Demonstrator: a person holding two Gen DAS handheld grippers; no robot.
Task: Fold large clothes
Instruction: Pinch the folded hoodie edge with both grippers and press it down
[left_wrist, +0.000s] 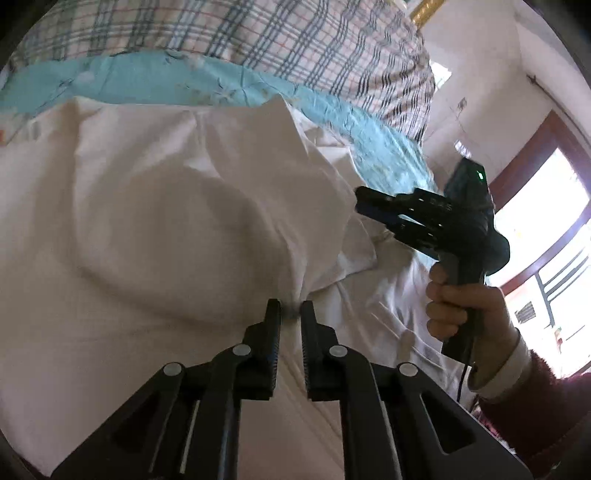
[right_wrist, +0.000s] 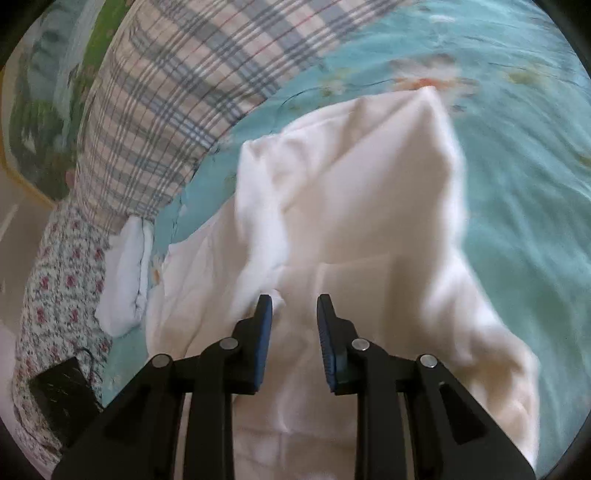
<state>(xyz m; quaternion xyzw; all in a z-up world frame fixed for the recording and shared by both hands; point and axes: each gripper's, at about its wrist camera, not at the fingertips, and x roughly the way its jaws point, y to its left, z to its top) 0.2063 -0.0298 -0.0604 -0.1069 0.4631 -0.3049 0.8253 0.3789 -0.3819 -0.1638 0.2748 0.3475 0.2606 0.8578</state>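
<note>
A large white garment (left_wrist: 166, 206) lies rumpled on a turquoise floral bedsheet (left_wrist: 110, 79). My left gripper (left_wrist: 291, 314) is pinched on a gathered fold of the white cloth, which bunches up between its tips. In the right wrist view the white garment (right_wrist: 362, 192) rises in a peaked fold in front of my right gripper (right_wrist: 294, 306). The right jaws stand apart with nothing between them; the cloth lies beneath. The right gripper also shows in the left wrist view (left_wrist: 373, 206), held in a hand above the garment's right side.
A plaid quilt (right_wrist: 166, 92) is heaped at the back of the bed. A floral pillow (right_wrist: 62, 288), a small folded white cloth (right_wrist: 125, 280) and a black device with a cable (right_wrist: 62, 395) lie at the left. A window (left_wrist: 546, 236) is at the right.
</note>
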